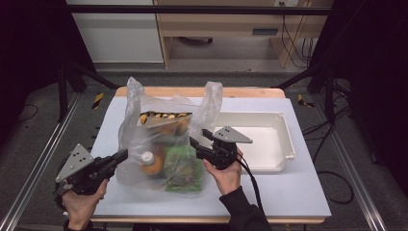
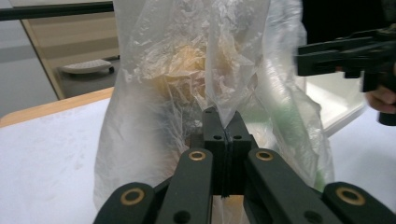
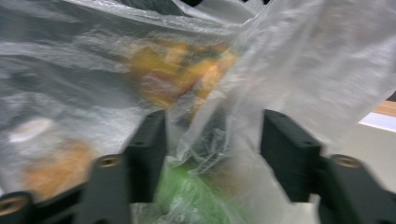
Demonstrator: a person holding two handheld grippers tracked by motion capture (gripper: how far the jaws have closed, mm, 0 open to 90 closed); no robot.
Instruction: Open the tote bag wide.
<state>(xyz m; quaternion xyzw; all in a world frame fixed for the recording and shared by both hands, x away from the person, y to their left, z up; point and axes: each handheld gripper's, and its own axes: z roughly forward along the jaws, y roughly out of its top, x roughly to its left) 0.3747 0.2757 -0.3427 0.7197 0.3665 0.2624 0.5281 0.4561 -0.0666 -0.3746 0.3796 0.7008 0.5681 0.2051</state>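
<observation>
A clear plastic bag (image 1: 144, 130) stands on the white table top (image 1: 288, 192), its two handles sticking up. Inside lie an orange bottle with a white cap (image 1: 150, 162), a green packet (image 1: 185, 169) and a yellow and black packet (image 1: 166, 118). My left gripper (image 1: 124, 154) reaches the bag's left side. In the left gripper view its jaws (image 2: 225, 125) are shut on a fold of the bag's film (image 2: 233, 70). My right gripper (image 1: 198, 136) is at the bag's right side. Its jaws (image 3: 212, 135) stand apart with crumpled film (image 3: 205, 140) between them, and the pads are not pressing on it.
A shallow white tray (image 1: 284, 144) sits just right of the bag, behind my right hand. The table's wooden far edge (image 1: 240, 91) runs behind the bag. A cable (image 1: 252, 183) trails from the right gripper toward the front edge.
</observation>
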